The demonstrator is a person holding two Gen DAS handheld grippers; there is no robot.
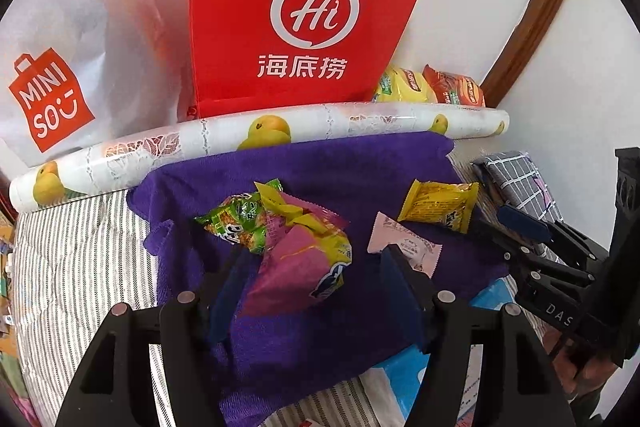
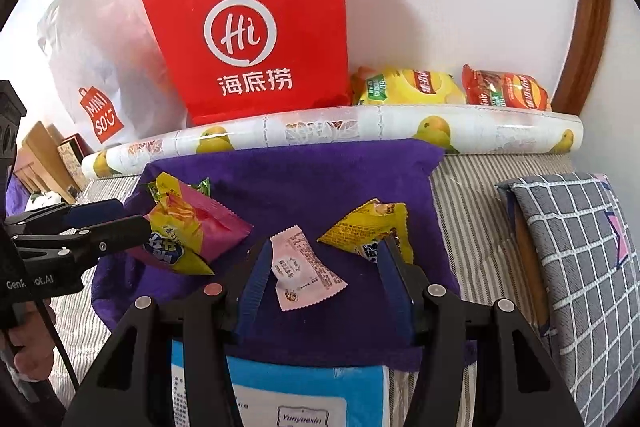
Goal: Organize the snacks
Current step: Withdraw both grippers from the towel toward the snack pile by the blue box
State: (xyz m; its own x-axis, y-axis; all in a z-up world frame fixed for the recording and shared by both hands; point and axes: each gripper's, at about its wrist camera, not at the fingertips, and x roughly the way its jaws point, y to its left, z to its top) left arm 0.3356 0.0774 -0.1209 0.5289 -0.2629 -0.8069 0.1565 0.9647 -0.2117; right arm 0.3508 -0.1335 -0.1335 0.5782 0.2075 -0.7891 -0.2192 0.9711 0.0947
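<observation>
Four snack packets (image 2: pixel 306 267) (purple towel (image 2: pixel 320 171))

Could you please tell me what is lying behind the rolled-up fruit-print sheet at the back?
Behind the roll stand a red paper bag, a white Miniso bag, and two chip packets, yellow and red-orange. Their bases are hidden by the roll.

Towel (image 2: pixel 304 179) solid purple. On towel: pink-and-yellow packet (image 2: pixel 192 231), green packet (image 1: pixel 236 223), pale pink sachet (image 2: pixel 304 267), yellow packet (image 2: pixel 368 227). Behind towel: white roll (image 2: pixel 332 131) printed with yellow fruit; red bag (image 2: pixel 256 27) with white logo. Right of towel: grey cushion (image 2: pixel 580 247), white grid. Under towel: grey-white striped sheet (image 2: pixel 472 211).
</observation>
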